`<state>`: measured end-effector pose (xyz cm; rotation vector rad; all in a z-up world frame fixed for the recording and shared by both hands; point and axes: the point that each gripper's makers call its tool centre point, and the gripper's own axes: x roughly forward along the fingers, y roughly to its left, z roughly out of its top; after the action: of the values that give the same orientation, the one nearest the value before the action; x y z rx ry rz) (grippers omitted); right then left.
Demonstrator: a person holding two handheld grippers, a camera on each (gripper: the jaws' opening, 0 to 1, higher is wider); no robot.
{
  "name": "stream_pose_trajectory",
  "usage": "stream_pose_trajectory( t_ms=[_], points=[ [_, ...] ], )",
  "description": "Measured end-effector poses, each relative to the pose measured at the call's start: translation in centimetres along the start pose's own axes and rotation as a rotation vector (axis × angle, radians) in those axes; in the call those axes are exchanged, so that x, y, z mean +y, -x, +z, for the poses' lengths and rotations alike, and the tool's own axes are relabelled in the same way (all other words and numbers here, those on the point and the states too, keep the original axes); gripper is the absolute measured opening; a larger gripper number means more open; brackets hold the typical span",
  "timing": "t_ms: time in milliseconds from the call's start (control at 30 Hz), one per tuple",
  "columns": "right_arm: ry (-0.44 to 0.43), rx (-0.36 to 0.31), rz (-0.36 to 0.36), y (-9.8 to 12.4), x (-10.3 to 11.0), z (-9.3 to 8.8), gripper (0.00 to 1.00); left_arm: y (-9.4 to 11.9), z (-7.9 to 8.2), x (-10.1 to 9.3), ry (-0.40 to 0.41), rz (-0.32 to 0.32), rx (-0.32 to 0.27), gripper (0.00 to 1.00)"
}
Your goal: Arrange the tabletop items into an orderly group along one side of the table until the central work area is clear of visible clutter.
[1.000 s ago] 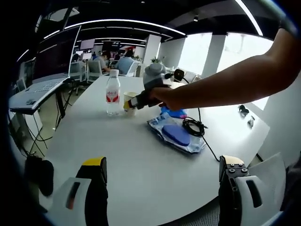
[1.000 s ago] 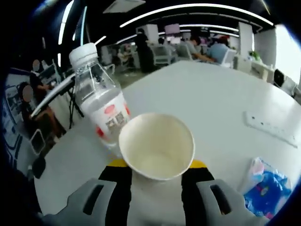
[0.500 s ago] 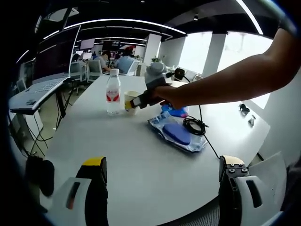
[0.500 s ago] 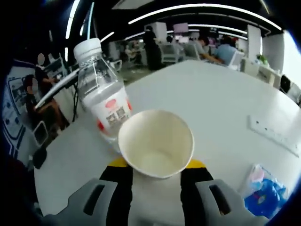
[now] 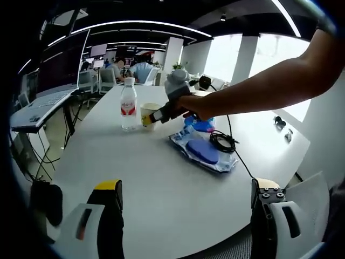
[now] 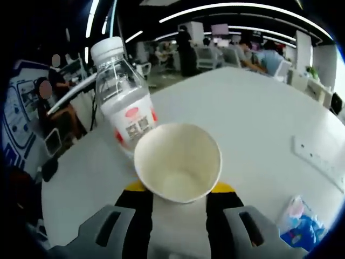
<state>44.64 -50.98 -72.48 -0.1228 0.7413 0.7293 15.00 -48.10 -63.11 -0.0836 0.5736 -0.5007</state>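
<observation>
In the right gripper view my right gripper is shut on an empty paper cup, held just beside a clear water bottle with a white cap and red label. The left gripper view shows the same cup next to the bottle at the far middle of the white table, with the right gripper reaching in under a person's arm. A blue packet in clear wrap and a black cable lie to its right. My left gripper hangs open over the near table edge.
A white power strip lies on the table beyond the cup, and the blue packet sits at the lower right. Desks, a laptop, chairs and seated people fill the room to the left and behind. Small dark items lie at the far right.
The right gripper has carried the cup a little leftward, closer to the bottle. The left gripper has stayed still and open.
</observation>
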Motion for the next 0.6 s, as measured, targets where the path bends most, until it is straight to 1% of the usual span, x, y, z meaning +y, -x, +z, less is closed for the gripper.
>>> stream_pose_trajectory(
  t_ms=[100,267,600],
  points=[
    [0.015,0.014,0.005,0.03,-0.2,-0.19,0.34,-0.01,-0.05,0.03,0.0,0.0,0.001,1.0],
    [0.002,0.014,0.01,0.01,-0.72,-0.2,0.34,-0.03,-0.09,0.0,-0.003,-0.001,0.001,1.0],
    [0.006,0.032,0.036,0.3,-0.45,-0.52,0.33,-0.04,-0.25,-0.13,-0.013,-0.003,0.006,1.0]
  ],
)
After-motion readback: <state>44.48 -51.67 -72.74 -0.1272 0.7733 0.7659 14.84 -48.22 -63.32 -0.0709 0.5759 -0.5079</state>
